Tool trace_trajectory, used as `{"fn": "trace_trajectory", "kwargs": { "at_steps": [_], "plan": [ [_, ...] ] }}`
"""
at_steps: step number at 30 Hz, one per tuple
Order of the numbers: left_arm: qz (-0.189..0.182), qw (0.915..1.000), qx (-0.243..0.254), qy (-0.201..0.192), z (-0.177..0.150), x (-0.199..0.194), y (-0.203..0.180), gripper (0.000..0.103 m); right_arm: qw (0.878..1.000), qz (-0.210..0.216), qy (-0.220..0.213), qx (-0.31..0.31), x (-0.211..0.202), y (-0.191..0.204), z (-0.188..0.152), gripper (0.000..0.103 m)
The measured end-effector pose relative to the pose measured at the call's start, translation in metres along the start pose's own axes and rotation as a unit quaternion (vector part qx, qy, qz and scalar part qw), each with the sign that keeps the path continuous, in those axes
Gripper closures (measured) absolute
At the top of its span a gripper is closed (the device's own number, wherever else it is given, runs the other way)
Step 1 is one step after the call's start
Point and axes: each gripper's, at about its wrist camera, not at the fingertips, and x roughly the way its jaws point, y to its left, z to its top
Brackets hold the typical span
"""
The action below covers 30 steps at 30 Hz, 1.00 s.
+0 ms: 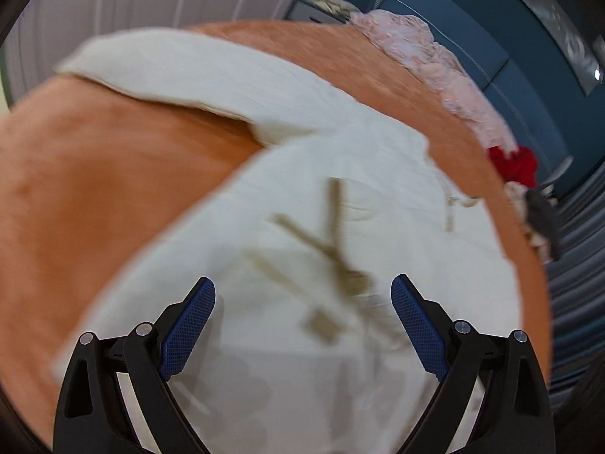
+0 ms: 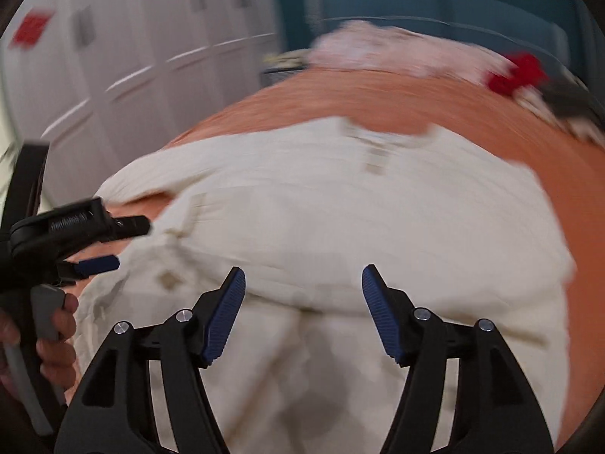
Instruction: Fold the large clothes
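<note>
Cream garment (image 1: 340,196) lies spread flat across the orange bed (image 1: 113,174), filling the middle and lower part of both wrist views with one sleeve reaching toward the upper left, likely so its edges can be picked up for folding. Left claw (image 1: 302,299) hangs over the printed front with jaws wide apart and nothing between them. Right claw (image 2: 302,287) is likewise parted and empty above the cloth, the left one visible at its lower left.

Bare orange bedspread (image 1: 94,174) left of the cream garment (image 1: 302,196) looks passable; piled clothes (image 1: 446,72) crowd the far edge.
</note>
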Motion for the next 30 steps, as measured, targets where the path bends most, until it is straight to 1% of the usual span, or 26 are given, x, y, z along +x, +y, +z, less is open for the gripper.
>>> {"fn": "trace_trajectory", "kwargs": {
  "at_steps": [2,4,5,6,7,9,10,11,12,13,14,15,16,17,19,22,24,26,27,28,30],
  "plan": [
    [-0.018,0.9995,-0.013,0.024,-0.002,0.019,-0.013,0.011,0.998,-0.028,0.002,0.051,-0.009,-0.04,-0.005,0.041],
    [-0.031,0.9976,-0.027,0.055,-0.005,0.039,-0.023,0.011,0.993,-0.056,0.001,0.103,-0.017,-0.077,-0.01,0.041],
    [-0.029,0.9973,-0.031,0.06,-0.005,0.045,-0.025,0.011,0.988,-0.069,-0.001,0.135,-0.02,-0.098,-0.011,0.041],
    [-0.013,0.9979,-0.031,0.055,-0.005,0.048,-0.029,0.012,0.984,-0.074,-0.005,0.163,-0.022,-0.117,-0.012,0.041],
    [-0.007,0.9987,-0.025,0.043,-0.004,0.048,-0.035,0.013,0.979,-0.078,-0.008,0.188,-0.02,-0.133,-0.012,0.041],
    [0.005,0.9994,-0.01,0.034,0.0,0.048,-0.04,0.021,0.97,-0.076,-0.011,0.233,-0.013,-0.16,-0.013,0.04],
    [0.017,0.9995,-0.002,0.026,0.003,0.048,-0.041,0.036,0.966,-0.075,-0.011,0.248,-0.009,-0.168,-0.013,0.04],
    [0.033,0.9993,0.003,0.018,0.007,0.046,-0.044,0.046,0.961,-0.076,-0.012,0.266,-0.003,-0.178,-0.011,0.04],
    [0.038,0.9991,0.003,0.019,0.01,0.048,-0.042,0.051,0.958,-0.072,-0.013,0.277,0.001,-0.185,-0.01,0.04],
    [0.044,0.9988,-0.001,0.021,0.015,0.049,-0.041,0.062,0.952,-0.069,-0.011,0.298,0.01,-0.194,-0.007,0.045],
    [0.054,0.9983,-0.001,0.023,0.019,0.05,-0.039,0.079,0.948,-0.068,-0.011,0.311,0.015,-0.198,-0.006,0.049],
    [0.064,0.9977,0.004,0.023,0.022,0.051,-0.036,0.088,0.945,-0.06,-0.013,0.322,0.021,-0.202,-0.003,0.057],
    [0.071,0.9971,0.008,0.024,0.026,0.05,-0.034,0.096,0.943,-0.056,-0.013,0.327,0.024,-0.204,0.0,0.061],
    [0.07,0.9972,0.006,0.026,0.028,0.048,-0.03,0.096,0.943,-0.058,-0.013,0.327,0.028,-0.203,0.005,0.066],
    [0.075,0.9965,-0.014,0.034,0.027,0.044,-0.024,0.094,0.944,-0.063,-0.012,0.323,0.033,-0.201,0.01,0.066],
    [0.087,0.9953,-0.028,0.034,0.016,0.034,-0.019,0.089,0.946,-0.075,-0.01,0.315,0.034,-0.195,0.006,0.065],
    [0.076,0.9953,-0.048,0.036,0.01,0.027,-0.014,0.082,0.948,-0.077,-0.009,0.31,0.034,-0.196,0.003,0.065],
    [0.054,0.9954,-0.07,0.035,0.005,0.022,-0.009,0.073,0.948,-0.074,-0.01,0.309,0.033,-0.195,-0.001,0.064],
    [0.047,0.9955,-0.074,0.036,0.004,0.022,-0.01,0.07,0.949,-0.073,-0.01,0.307,0.033,-0.197,-0.003,0.064],
    [0.041,0.9956,-0.076,0.038,0.004,0.023,-0.01,0.065,0.949,-0.072,-0.011,0.306,0.033,-0.197,-0.002,0.064],
    [0.031,0.9958,-0.076,0.04,0.005,0.024,-0.012,0.064,0.95,-0.07,-0.013,0.303,0.032,-0.198,-0.002,0.064]
  ]
}}
